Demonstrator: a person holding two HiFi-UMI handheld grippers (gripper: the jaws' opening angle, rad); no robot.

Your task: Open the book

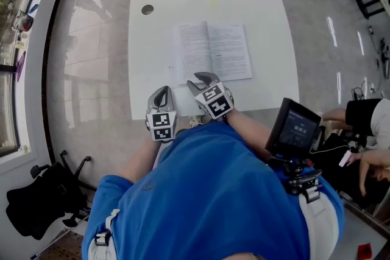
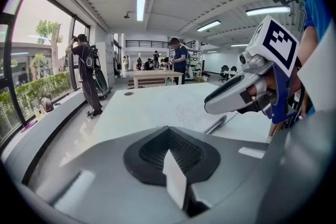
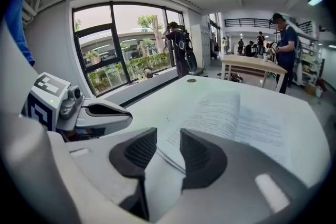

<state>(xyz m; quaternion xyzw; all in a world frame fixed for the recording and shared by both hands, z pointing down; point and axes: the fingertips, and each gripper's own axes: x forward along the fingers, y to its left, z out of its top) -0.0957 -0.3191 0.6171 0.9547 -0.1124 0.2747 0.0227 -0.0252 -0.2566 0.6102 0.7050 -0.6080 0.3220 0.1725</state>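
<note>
The book (image 1: 212, 50) lies open on the table (image 1: 268, 21), with the right gripper (image 1: 204, 78) released and empty at its six o'clock edge and the left gripper (image 1: 163, 93) clenched at seven o'clock.

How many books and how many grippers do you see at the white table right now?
Open white printed-paper book: 1
Grey two-jaw grippers with marker cubes: 2, the left gripper and the right gripper
Total: 3

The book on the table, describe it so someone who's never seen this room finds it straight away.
Find the white square table on the grey floor. The book lies flat and open on it. Its printed pages set it apart from the bare tabletop, marked otherwise only by a small dark round hole near the far left corner.
</note>
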